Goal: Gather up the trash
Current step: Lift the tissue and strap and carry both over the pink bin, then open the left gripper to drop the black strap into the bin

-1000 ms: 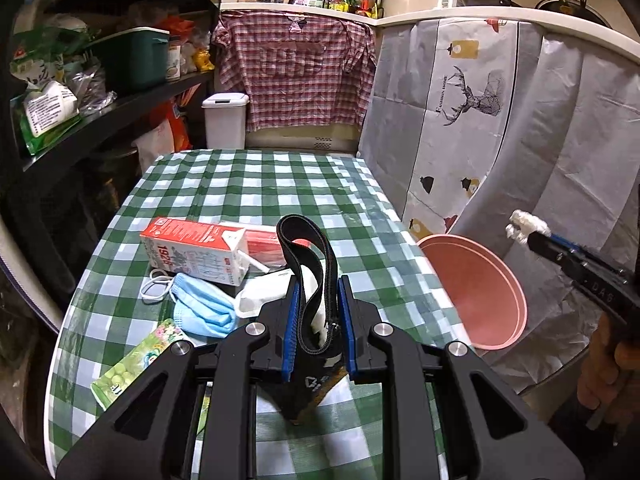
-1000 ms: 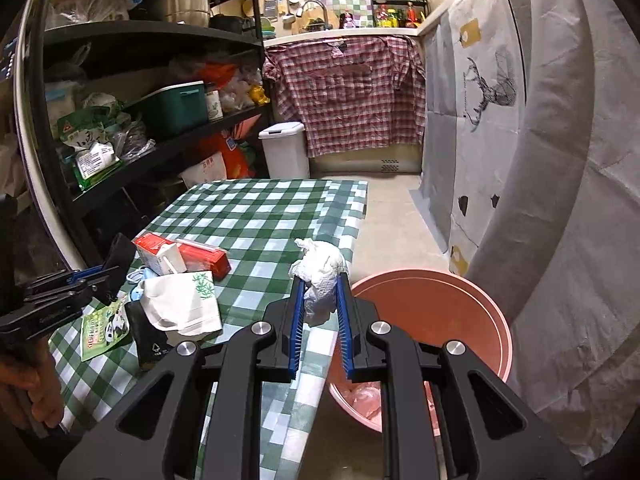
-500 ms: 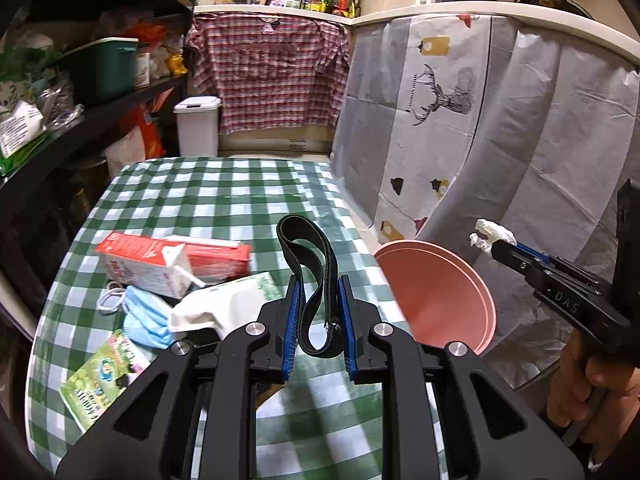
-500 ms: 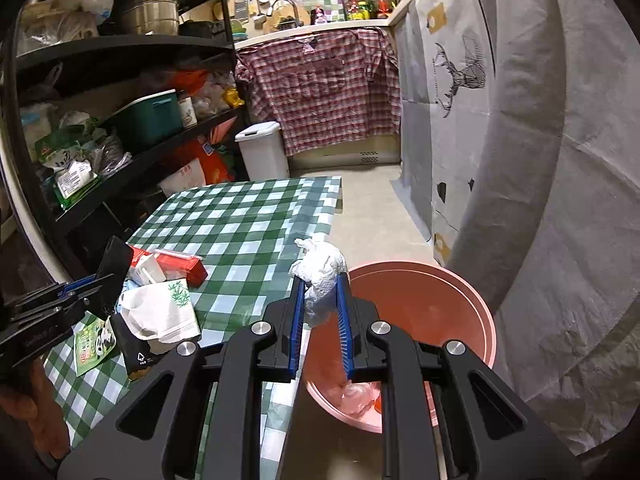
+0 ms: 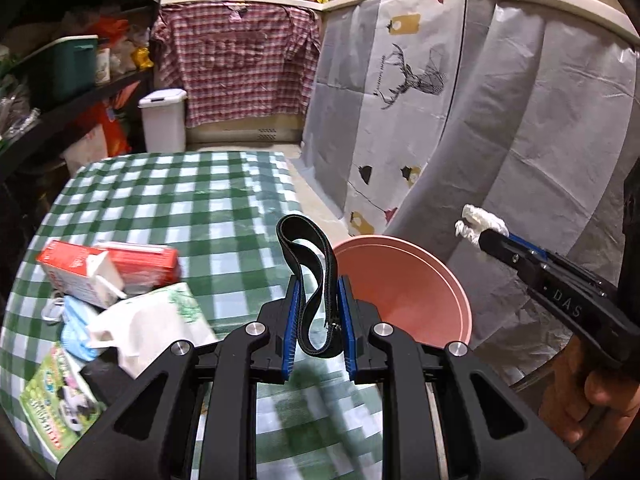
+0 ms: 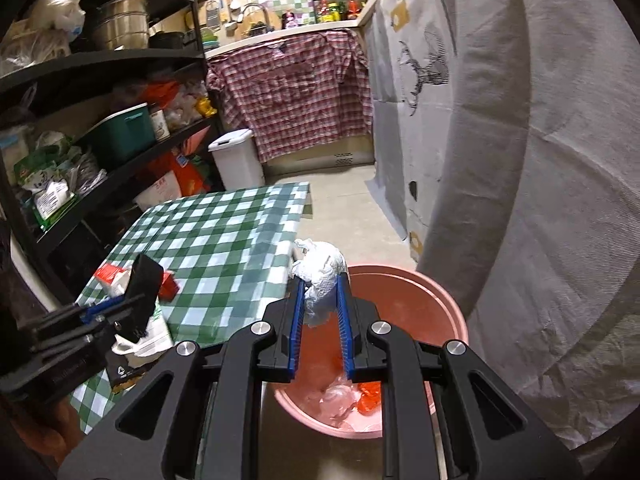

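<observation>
The left gripper [image 5: 318, 334] has its blue pads pinched on a looped black strap [image 5: 308, 276] that stands up between them, above the near edge of the green-checked tablecloth [image 5: 180, 208]. The right gripper [image 6: 320, 320] is clamped nearly closed on a crumpled white wad [image 6: 322, 280], held over the pink bin [image 6: 404, 284], which stands on the floor just beside the table's edge. On the cloth's near left lie a green snack packet [image 5: 56, 400], a white pouch [image 5: 148, 324], a blue face mask [image 5: 74, 334] and a red-and-white carton [image 5: 104, 272]; the far half is bare. Beyond stand a white lidded bin [image 5: 162, 120], a plaid shirt [image 5: 240, 64] hung below the counter, black shelving [image 6: 100, 60] and a grey deer-print sheet [image 5: 400, 100]. Only the right wrist view shows inside the pink bin, where clear plastic and an orange scrap [image 6: 370, 392] lie; only the left shows the mask and packet.
</observation>
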